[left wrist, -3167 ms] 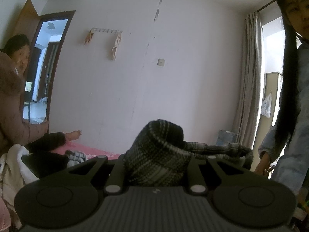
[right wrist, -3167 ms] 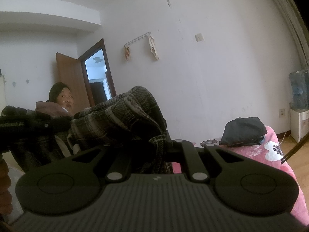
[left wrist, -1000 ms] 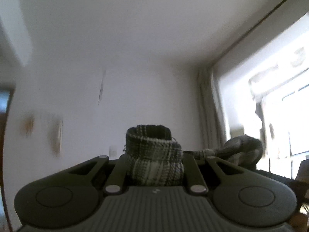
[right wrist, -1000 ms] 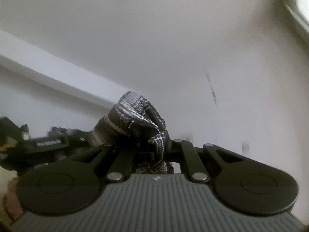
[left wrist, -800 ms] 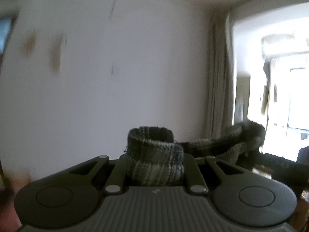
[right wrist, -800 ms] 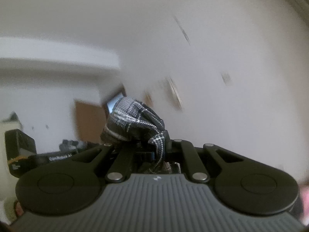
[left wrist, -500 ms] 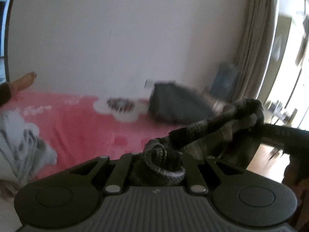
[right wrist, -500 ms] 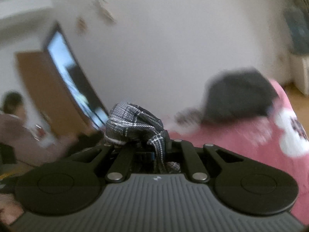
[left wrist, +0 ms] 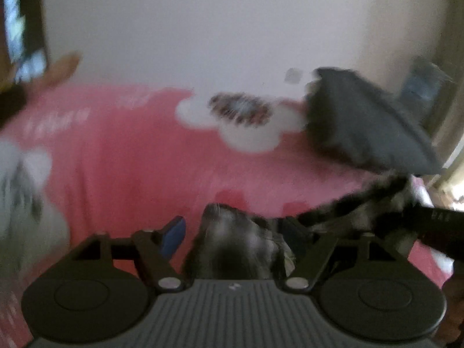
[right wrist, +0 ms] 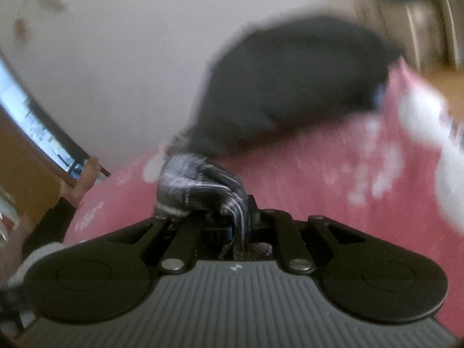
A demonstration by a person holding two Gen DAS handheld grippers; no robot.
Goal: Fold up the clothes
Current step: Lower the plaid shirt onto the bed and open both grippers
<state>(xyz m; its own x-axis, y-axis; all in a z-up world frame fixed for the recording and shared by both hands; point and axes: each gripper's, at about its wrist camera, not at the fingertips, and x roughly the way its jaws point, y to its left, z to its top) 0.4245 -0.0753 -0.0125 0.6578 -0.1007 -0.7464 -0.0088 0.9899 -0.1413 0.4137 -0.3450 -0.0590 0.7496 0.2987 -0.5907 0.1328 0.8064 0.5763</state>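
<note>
The left tongs point(left wrist: 235, 232) are opening, checked shirt point(left wrist: 237, 249) loose between them. The right tongs point(right wrist: 229, 217) are opening slightly but still pinch it. Pink bed point(left wrist: 130, 174) at twelve o'clock. Folding barely begun.

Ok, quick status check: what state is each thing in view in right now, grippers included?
left gripper: jaws opening, plaid garment loose between them, pads off it
right gripper: jaws opening slightly, plaid cloth bunched and clamped between them
plaid garment: bunched, strung between both grippers over the bed
dark folded garment: lying on the bed, untouched
pink bedspread: spread flat
</note>
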